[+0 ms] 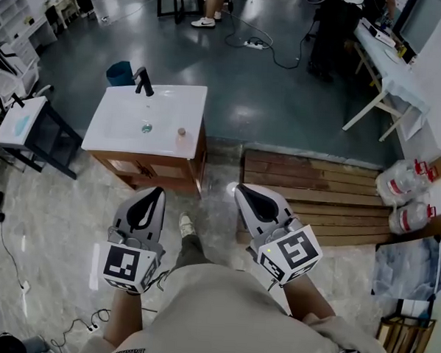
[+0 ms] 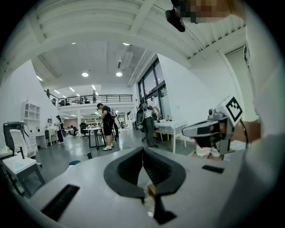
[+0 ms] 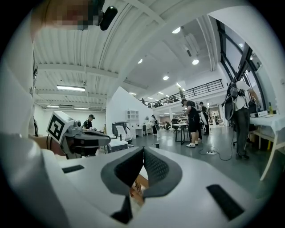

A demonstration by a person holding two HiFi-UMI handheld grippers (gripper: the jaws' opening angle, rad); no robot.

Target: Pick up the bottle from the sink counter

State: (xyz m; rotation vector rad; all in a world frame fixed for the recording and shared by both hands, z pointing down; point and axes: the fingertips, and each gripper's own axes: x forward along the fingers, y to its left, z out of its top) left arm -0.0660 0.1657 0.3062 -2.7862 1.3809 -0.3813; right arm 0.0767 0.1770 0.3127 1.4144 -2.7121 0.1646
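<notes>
A small pale bottle stands upright on the right side of the white sink counter, next to the basin with its black faucet. The counter tops a wooden cabinet ahead and to the left. Both grippers hang close to my body, well short of the counter. My left gripper is shut with nothing in it, its jaws meeting at the tip. My right gripper is shut and empty too. Each gripper view shows the other gripper alongside, the right gripper and the left gripper.
A wooden pallet lies right of the cabinet, with plastic jugs at its far end. A white table stands at the back right, a small side table at the left, a blue bin behind the sink. Cables trail across the floor.
</notes>
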